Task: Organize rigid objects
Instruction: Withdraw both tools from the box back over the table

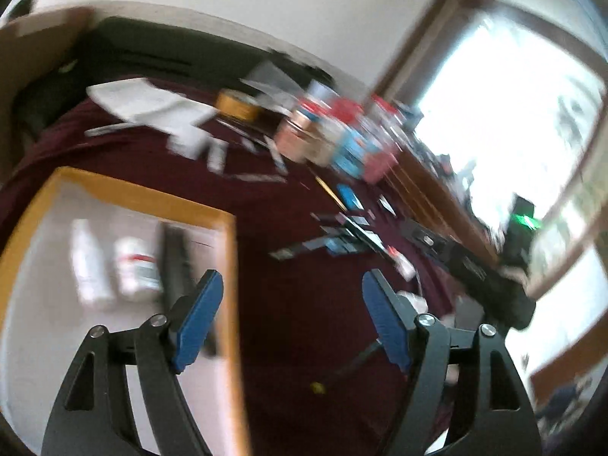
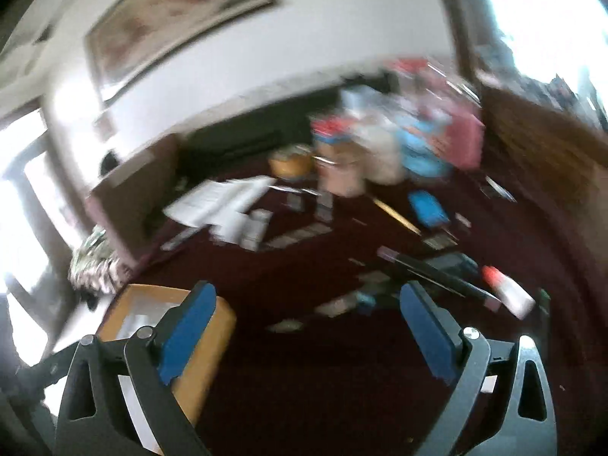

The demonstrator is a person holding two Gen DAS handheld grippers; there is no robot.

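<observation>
Both views are blurred by motion. A tray with an orange rim (image 1: 228, 266) and white floor lies on a dark red tablecloth (image 1: 296, 304). In it are two white bottles (image 1: 136, 266) and a black bar (image 1: 176, 262). My left gripper (image 1: 292, 323) is open and empty, above the tray's right rim. My right gripper (image 2: 307, 326) is open and empty over the cloth, with the tray (image 2: 212, 349) at its left. Scattered small rigid items lie ahead: dark sticks and cards (image 2: 429, 269), a white tube with a red cap (image 2: 509, 288), a blue case (image 2: 427, 209), a yellow pencil (image 2: 395, 214).
A cluster of jars and boxes (image 1: 334, 133) stands at the far side, with a tape roll (image 1: 237, 104) and white papers (image 1: 148, 102). A wooden cabinet (image 2: 539, 152) and bright window (image 1: 505, 114) are on the right. A cardboard box (image 2: 133, 193) stands far left.
</observation>
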